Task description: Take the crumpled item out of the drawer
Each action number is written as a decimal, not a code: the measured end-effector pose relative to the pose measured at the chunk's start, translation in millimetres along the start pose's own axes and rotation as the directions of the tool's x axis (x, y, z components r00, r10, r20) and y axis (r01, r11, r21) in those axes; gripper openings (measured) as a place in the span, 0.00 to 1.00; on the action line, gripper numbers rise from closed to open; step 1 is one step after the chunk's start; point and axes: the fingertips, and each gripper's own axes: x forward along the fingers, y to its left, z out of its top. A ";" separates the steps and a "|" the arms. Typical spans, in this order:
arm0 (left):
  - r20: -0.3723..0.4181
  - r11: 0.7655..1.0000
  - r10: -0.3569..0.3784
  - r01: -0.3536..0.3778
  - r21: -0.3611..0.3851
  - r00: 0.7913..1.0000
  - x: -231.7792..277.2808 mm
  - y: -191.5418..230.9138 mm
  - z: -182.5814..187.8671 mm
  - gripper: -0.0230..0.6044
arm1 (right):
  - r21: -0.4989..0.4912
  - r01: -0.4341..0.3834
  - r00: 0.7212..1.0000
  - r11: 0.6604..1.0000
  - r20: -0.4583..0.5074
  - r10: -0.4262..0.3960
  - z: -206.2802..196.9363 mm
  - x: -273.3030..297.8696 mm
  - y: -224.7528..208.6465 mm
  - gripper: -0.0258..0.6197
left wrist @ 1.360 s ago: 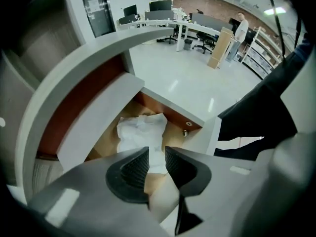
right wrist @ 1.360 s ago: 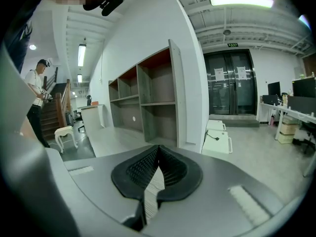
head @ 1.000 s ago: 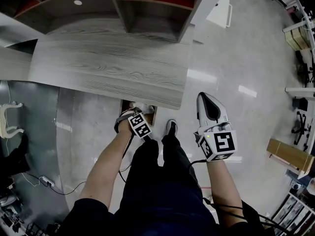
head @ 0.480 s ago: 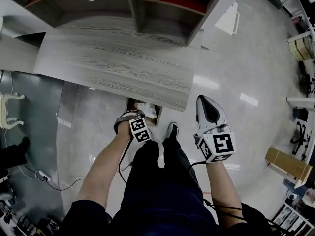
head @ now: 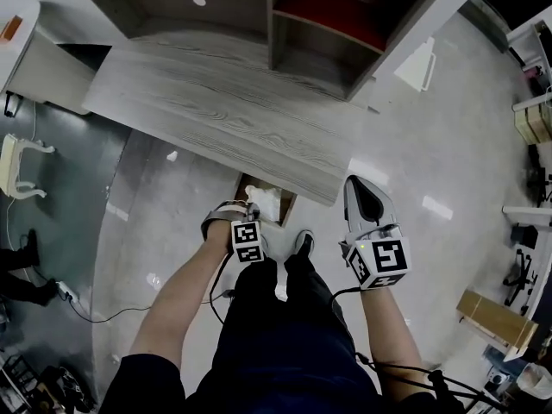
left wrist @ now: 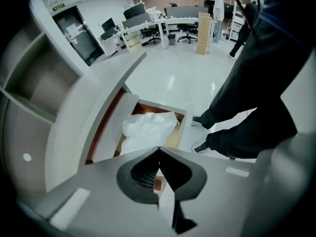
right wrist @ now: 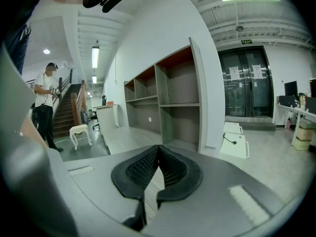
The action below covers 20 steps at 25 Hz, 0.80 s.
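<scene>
Left gripper view looks past the left gripper (left wrist: 158, 149) into an open drawer (left wrist: 182, 128) with a wooden inside; a crumpled white item (left wrist: 146, 131) lies in it and fills most of what shows; whether the item is paper or thin plastic cannot be told, and its near edge is cut off by the gripper's body. The left gripper's fingers are pressed together at the tips with nothing between them, and they sit just short of the item, not touching it. In the head view the drawer juts out from under a grey wood-grain desk top (head: 224, 119), which hides its back part; the left gripper covers its near corner. The right gripper (head: 352, 182) is held apart to the side over the bare floor (head: 431, 145); its own view shows its fingers closed tip to tip and empty. The person's dark trouser legs (left wrist: 256, 102) and a shoe (head: 300, 242) stand just beside the drawer; an open shelf unit (right wrist: 168, 102) rises behind the desk; a white chair (right wrist: 79, 132) and another person (right wrist: 46, 102) are well apart.
</scene>
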 end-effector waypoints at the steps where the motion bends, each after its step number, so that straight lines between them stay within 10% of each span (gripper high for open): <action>1: 0.002 1.000 0.008 -0.009 0.012 1.000 -4.2 -0.3 0.4 0.04 | -0.004 -0.009 1.000 1.000 0.004 0.009 1.7 0.8 2.7 0.05; 20: 0.090 0.967 0.247 -0.252 0.047 0.965 -106.3 62.1 18.7 0.04 | -0.044 -0.084 0.993 0.996 0.083 0.087 34.9 -4.4 37.3 0.05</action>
